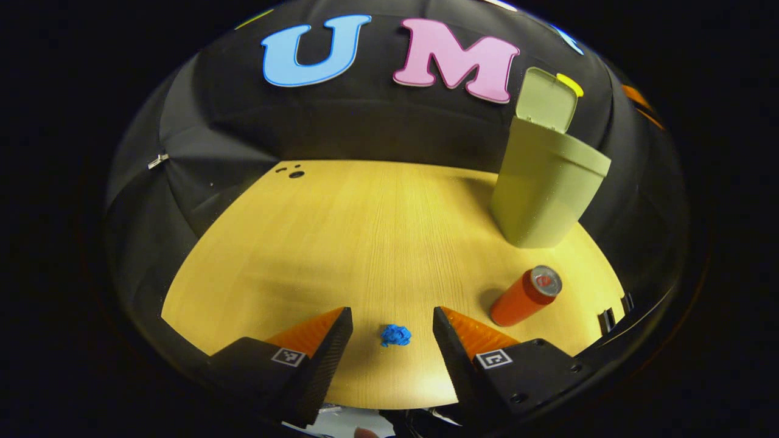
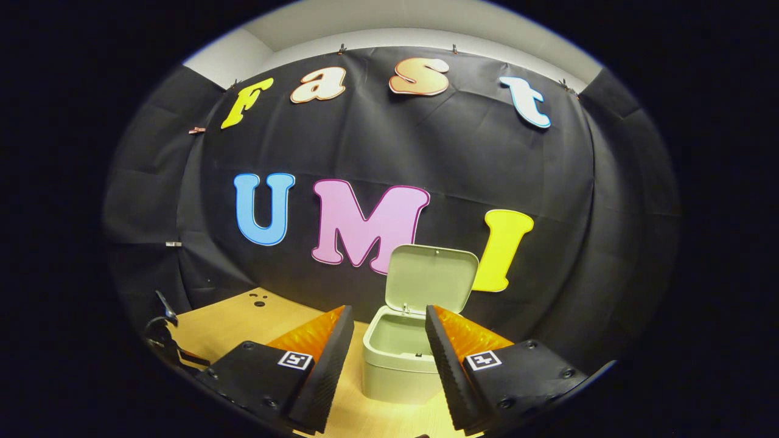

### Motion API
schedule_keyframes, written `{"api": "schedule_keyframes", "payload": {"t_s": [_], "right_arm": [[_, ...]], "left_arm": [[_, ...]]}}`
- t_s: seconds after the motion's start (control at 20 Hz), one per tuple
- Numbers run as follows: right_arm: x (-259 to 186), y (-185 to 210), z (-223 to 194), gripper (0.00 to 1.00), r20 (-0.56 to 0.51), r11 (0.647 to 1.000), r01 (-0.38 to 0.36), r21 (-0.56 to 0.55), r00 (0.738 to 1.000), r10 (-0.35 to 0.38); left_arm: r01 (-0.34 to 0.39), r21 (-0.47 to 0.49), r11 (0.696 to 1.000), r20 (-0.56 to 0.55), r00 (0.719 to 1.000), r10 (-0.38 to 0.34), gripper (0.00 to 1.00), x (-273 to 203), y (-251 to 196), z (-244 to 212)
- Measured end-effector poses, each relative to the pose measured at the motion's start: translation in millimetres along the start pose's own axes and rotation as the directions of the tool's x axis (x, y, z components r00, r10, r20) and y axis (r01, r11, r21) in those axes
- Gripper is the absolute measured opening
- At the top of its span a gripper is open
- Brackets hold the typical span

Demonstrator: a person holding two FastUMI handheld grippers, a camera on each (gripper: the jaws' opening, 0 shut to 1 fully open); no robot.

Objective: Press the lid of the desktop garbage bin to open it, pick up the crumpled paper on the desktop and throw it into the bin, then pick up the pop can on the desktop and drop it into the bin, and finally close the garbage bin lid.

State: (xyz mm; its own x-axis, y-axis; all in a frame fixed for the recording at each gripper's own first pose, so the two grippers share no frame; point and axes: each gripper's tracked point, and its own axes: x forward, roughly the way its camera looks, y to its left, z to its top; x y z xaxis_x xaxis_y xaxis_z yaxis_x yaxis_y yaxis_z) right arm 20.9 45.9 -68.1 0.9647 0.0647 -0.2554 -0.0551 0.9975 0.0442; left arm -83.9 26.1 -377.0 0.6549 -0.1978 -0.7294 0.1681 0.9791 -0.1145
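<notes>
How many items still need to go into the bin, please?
2: the crumpled paper lies between the left gripper fingers; the pop can stands beside the open bin.

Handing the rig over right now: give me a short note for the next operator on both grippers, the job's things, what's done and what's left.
Left gripper: jaws open, empty, hanging above the blue crumpled paper, which lies on the desktop between them.
Right gripper: jaws open, empty, facing the bin.
Pop can: upright on the desktop near the bin.
Done: lid is up, and what shows of the bin's inside is empty.
Left: paper into the bin, then the can, then close the lid.
</notes>
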Motion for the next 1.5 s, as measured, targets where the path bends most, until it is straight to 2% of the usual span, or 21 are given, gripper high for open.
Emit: {"api": "schedule_keyframes", "payload": {"t_s": [0.45, 0.55, 0.6, 0.65, 0.7, 0.8, 0.9, 0.95, 1.05, 1.1, 1.25, 1.4, 1.45, 1.5], "right_arm": [[-6, -2, -8, 0.76, -0.037, 1.0, 0.006, -0.022, 0.999, -0.006], [-7, -5, -11, 0.76, -0.046, 1.0, 0.012, -0.029, 0.999, -0.014], [-8, -7, -13, 0.76, -0.051, 0.999, 0.018, -0.03, 0.999, -0.019], [-9, -9, -14, 0.76, -0.055, 0.999, 0.022, -0.029, 0.998, -0.024], [-10, -11, -15, 0.76, -0.058, 0.999, 0.027, -0.028, 0.998, -0.029], [-10, -13, -18, 0.76, -0.069, 0.999, 0.033, -0.025, 0.997, -0.034], [-10, -13, -23, 0.76, -0.081, 0.999, 0.034, -0.029, 0.996, -0.036], [-10, -13, -24, 0.76, -0.084, 0.999, 0.033, -0.032, 0.996, -0.035], [-10, -10, -25, 0.76, -0.087, 0.999, 0.031, -0.032, 0.996, -0.034], [-10, -10, -26, 0.76, -0.087, 0.999, 0.031, -0.032, 0.996, -0.033], [-8, -6, -28, 0.76, -0.089, 0.999, 0.028, -0.029, 0.996, -0.031], [-9, -4, -29, 0.76, -0.088, 0.999, 0.025, -0.027, 0.996, -0.027], [-9, -4, -30, 0.76, -0.088, 0.999, 0.025, -0.026, 0.996, -0.028], [-9, -4, -30, 0.76, -0.088, 0.999, 0.026, -0.027, 0.996, -0.028]], "left_arm": [[0.007, 0.097, 0.995, -0.111, 0.994, 0.004, 0.83, 50, -3, -50], [0.011, 0.118, 0.993, -0.13, 0.992, 0.004, 0.79, 58, -2, -56], [0.008, 0.124, 0.992, -0.138, 0.99, 0.01, 0.81, 62, -1, -58], [0.002, 0.131, 0.991, -0.145, 0.989, 0.018, 0.69, 64, 2, -61], [0.002, 0.136, 0.991, -0.152, 0.988, 0.019, 0.71, 66, 3, -62], [0.007, 0.146, 0.989, -0.168, 0.986, 0.017, 0.64, 71, 3, -66], [0.014, 0.16, 0.987, -0.184, 0.983, 0.016, 0.62, 75, 1, -72], [0.019, 0.161, 0.987, -0.182, 0.983, 0.01, 0.52, 76, 2, -72], [0.027, 0.165, 0.986, -0.187, 0.982, 0.004, 0.47, 75, 3, -71], [0.026, 0.167, 0.986, -0.187, 0.982, 0.005, 0.39, 75, 3, -69], [0.04, 0.166, 0.985, -0.148, 0.989, -0.016, 0.31, 67, 2, -53], [0.069, 0.146, 0.987, -0.078, 0.995, -0.058, 0.35, 54, -5, -18], [0.078, 0.137, 0.988, -0.05, 0.996, -0.072, 0.31, 48, -8, -5], [0.088, 0.129, 0.988, -0.022, 0.996, -0.086, 0.35, 43, -11, 10]]}}
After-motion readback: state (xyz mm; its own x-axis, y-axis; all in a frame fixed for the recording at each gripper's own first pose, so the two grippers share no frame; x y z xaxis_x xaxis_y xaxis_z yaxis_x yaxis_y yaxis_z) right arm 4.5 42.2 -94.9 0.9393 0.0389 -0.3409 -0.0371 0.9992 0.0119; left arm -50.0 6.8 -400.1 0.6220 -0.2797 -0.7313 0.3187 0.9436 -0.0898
